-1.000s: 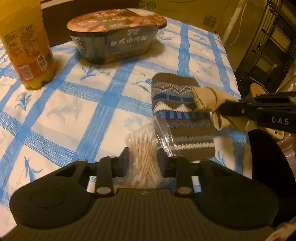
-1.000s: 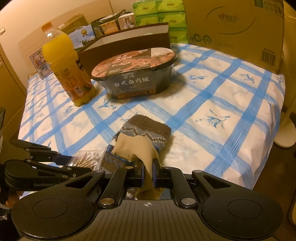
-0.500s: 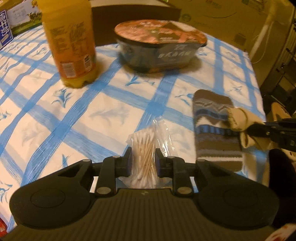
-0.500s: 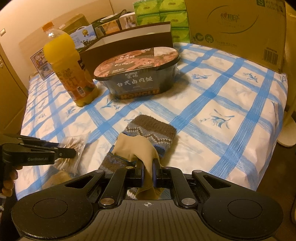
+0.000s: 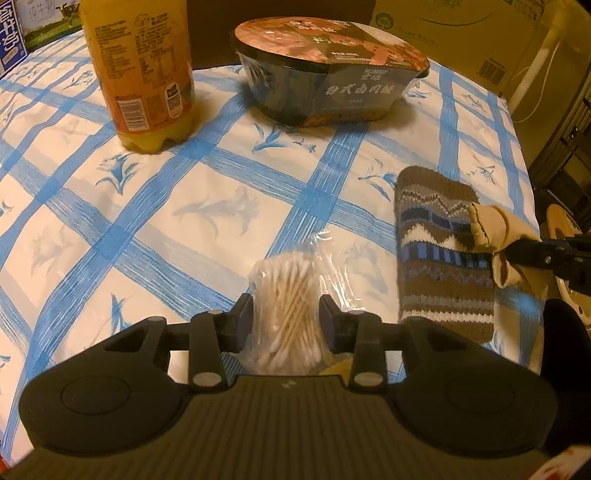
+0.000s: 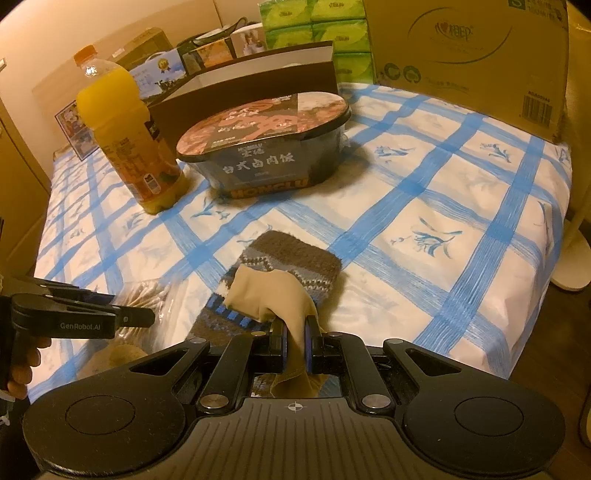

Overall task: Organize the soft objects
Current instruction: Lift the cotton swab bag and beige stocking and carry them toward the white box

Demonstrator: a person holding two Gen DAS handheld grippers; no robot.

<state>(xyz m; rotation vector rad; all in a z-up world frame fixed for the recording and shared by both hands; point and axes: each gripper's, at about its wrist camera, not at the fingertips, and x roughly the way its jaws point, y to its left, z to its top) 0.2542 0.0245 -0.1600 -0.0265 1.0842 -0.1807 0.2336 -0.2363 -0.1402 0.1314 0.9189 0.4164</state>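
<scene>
My left gripper (image 5: pixel 286 319) is shut on a clear bag of cotton swabs (image 5: pixel 288 295) just above the checked tablecloth. My right gripper (image 6: pixel 295 330) is shut on a beige stocking (image 6: pixel 269 295) and holds it over a brown and blue knitted sock (image 6: pixel 291 258) lying on the cloth. In the left wrist view the sock (image 5: pixel 439 251) lies to the right of the swabs, with the stocking (image 5: pixel 495 232) and the right gripper (image 5: pixel 517 251) at its right edge. In the right wrist view the left gripper (image 6: pixel 147 317) and the swab bag (image 6: pixel 147 299) are at the left.
An orange juice bottle (image 5: pixel 144 66) and a black instant rice bowl (image 5: pixel 328 70) stand at the back of the table (image 5: pixel 184 206). Behind them are a dark open box (image 6: pixel 258 70), a cardboard carton (image 6: pixel 469 51) and green tissue packs (image 6: pixel 314 22). The table edge drops off on the right (image 6: pixel 535 280).
My left gripper has carried the swab bag leftward, away from the sock, and swung to face the bottle and bowl. My right gripper has stayed over the sock with the stocking.
</scene>
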